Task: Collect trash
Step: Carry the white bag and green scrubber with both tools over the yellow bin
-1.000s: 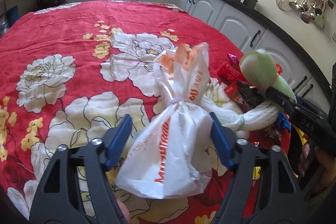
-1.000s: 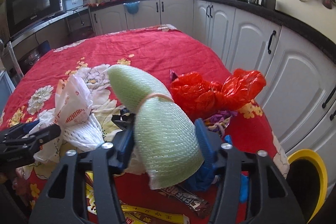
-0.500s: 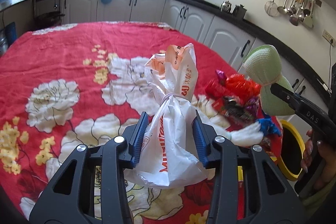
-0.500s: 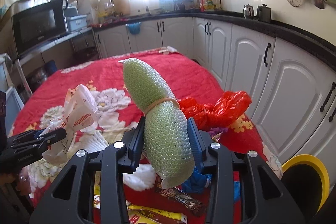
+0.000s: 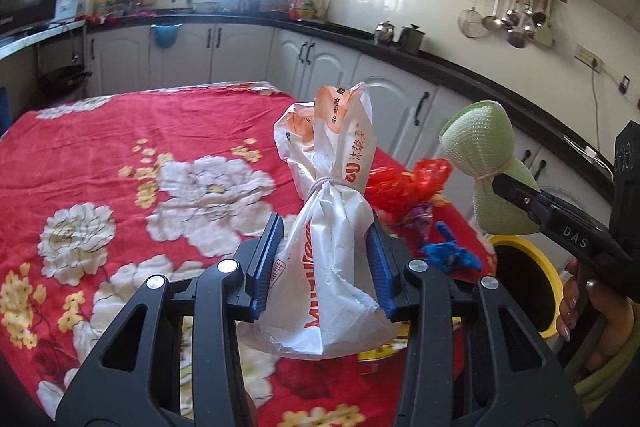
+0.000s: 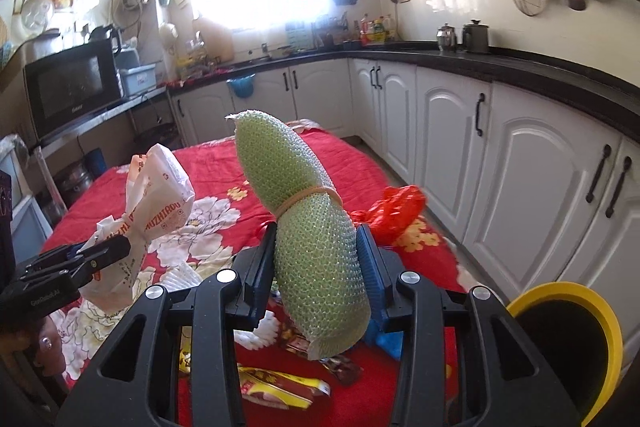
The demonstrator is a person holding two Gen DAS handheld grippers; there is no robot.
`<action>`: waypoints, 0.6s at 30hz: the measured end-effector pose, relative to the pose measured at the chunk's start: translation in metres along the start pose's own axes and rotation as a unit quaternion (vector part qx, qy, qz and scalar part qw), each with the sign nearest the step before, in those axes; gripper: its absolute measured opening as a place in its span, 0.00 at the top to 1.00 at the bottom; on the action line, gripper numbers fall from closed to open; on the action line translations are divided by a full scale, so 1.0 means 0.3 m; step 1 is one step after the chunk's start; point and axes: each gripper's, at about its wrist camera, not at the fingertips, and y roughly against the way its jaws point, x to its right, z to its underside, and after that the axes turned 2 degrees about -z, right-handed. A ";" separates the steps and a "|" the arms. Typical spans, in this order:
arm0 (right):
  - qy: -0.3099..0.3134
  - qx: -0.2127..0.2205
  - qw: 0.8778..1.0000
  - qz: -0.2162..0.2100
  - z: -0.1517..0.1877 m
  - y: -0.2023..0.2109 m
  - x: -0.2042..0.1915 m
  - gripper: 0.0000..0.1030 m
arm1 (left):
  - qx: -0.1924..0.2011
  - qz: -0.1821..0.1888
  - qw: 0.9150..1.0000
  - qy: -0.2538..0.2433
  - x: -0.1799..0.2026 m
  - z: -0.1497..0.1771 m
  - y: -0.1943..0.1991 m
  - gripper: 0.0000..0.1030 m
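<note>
My left gripper (image 5: pixel 326 259) is shut on a white plastic bag (image 5: pixel 332 227) with orange print, tied at the neck, held above the red floral tablecloth (image 5: pixel 120 155). The bag also shows in the right wrist view (image 6: pixel 152 203). My right gripper (image 6: pixel 318 267) is shut on a green foam net roll (image 6: pixel 312 227) bound by a rubber band, lifted above the table; it also shows in the left wrist view (image 5: pixel 488 163). A yellow-rimmed bin (image 6: pixel 568 343) stands off the table's right edge, also seen in the left wrist view (image 5: pixel 524 291).
On the table lie a red plastic bag (image 6: pixel 396 207), a blue scrap (image 5: pixel 448 255), a white foam net (image 6: pixel 180 279) and snack wrappers (image 6: pixel 280 387). White cabinets (image 6: pixel 520 187) run close along the right. A microwave (image 6: pixel 72 87) stands at the left.
Both grippers have risen, lifting the white bag and the green foam roll higher off the table. The left gripper, open a second ago, has closed on the bag.
</note>
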 end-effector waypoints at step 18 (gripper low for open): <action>-0.049 0.029 0.997 0.060 0.054 0.195 0.206 0.64 | -0.001 0.057 0.997 -0.044 0.244 -0.005 -0.024 0.68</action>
